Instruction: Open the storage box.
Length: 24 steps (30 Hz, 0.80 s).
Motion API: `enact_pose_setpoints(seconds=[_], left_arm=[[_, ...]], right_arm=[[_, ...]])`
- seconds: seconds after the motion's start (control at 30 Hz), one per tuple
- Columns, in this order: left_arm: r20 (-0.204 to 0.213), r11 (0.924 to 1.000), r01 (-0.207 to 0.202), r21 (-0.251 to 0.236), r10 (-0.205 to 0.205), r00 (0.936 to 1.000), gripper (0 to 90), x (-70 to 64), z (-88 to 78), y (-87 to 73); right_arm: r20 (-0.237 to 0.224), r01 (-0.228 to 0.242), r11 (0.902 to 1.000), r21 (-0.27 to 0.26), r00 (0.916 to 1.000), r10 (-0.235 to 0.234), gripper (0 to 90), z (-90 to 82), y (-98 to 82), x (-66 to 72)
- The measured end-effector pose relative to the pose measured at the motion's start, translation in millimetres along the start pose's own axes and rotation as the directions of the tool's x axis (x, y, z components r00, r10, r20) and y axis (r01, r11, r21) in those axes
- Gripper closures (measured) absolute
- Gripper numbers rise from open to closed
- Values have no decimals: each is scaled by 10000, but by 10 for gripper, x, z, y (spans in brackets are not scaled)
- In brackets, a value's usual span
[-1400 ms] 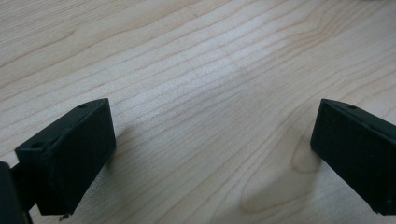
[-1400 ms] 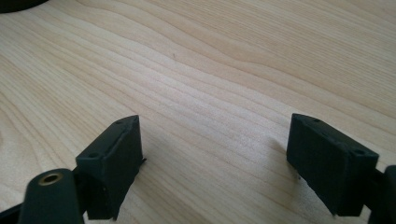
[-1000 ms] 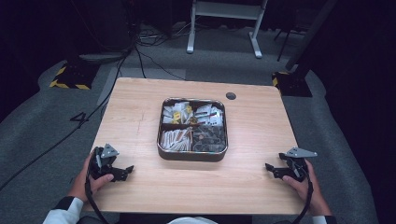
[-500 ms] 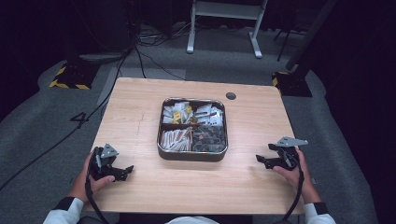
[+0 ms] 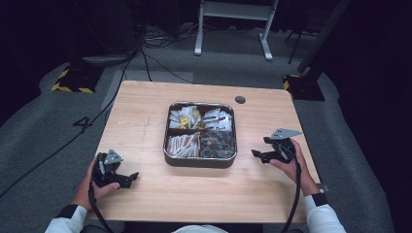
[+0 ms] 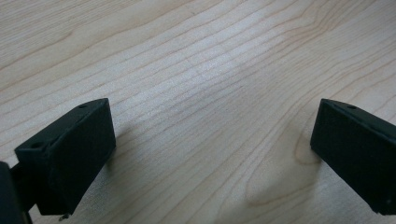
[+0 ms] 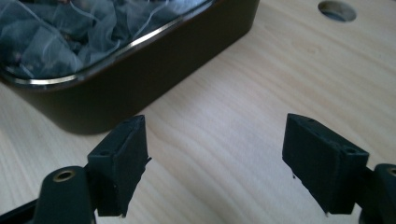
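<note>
A dark metal tray (image 5: pixel 200 161) sits at the middle of the wooden surface (image 5: pixel 145 111), split into four compartments; the near right one holds grey mesh sachets (image 5: pixel 217 143), the near left pale wrapped sticks (image 5: pixel 181 144), the far left yellow and white packets (image 5: pixel 182 117), the far right white packets (image 5: pixel 217 118); one round hole (image 5: pixel 240 99) lies in the surface beyond the tray's far right corner. Two sets of tongs are in play, one per hand. The right tongs (image 5: pixel 258 154) hang just beside the tray's right wall, pointing at it but apart from it, and the right gripper view has that wall (image 7: pixel 154 70) and the sachets (image 7: pixel 56 32) close ahead; their jaws stand wide with bare wood between them and have just been closing a little; nothing stands between them and the tray. The left tongs (image 5: pixel 127 178) rest near the front left of the surface, well apart from the tray, jaws wide, holding nothing.
</note>
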<state>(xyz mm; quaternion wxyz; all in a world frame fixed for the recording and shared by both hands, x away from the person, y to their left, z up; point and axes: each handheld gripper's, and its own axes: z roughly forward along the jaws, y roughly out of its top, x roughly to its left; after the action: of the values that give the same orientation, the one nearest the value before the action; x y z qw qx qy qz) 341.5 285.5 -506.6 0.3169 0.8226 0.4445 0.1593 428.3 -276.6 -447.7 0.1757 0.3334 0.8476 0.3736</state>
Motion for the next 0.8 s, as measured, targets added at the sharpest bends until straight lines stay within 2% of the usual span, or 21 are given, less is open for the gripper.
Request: enact_pose_setpoints(seconds=[0.07, 0.17, 0.33, 0.37, 0.5, 0.53, 0.73, 0.8], left_arm=[[0, 10000, 1, 1, -1, 10000, 3, 0, 0, 0], [-2, 10000, 4, 4, -4, 10000, 3, 0, 0, 0], [3, 10000, -1, 1, 1, 10000, 3, 0, 0, 0], [3, 10000, -4, 1, 4, 10000, 3, 1, 0, 0], [1, 10000, -5, 3, 5, 10000, 3, 1, 0, 0], [4, 10000, -2, 0, 2, 10000, 3, 0, 0, 0], [-9, 10000, -1, 4, 1, 10000, 3, 0, 0, 0], [-5, 10000, 0, 0, 0, 10000, 3, 0, 0, 0]], right_arm=[[97, 93, 10000, -16, 9999, -93, 239, 13, 40, 5], [-70, 122, 9993, -348, 9999, -124, 248, 59, 197, 4], [-149, 346, 9985, -421, 9993, -352, 248, 120, 362, 26], [-198, 423, 9979, -494, 9989, -434, 248, 153, 452, 47], [-338, 563, 9966, -598, 9977, -584, 252, 216, 587, 93], [-409, 683, 9956, -644, 9966, -710, 253, 269, 669, 131], [-635, 1089, 9925, -562, 9916, -1124, 258, 428, 856, 241], [-639, 1098, 9924, -558, 9915, -1133, 261, 454, 880, 249]])
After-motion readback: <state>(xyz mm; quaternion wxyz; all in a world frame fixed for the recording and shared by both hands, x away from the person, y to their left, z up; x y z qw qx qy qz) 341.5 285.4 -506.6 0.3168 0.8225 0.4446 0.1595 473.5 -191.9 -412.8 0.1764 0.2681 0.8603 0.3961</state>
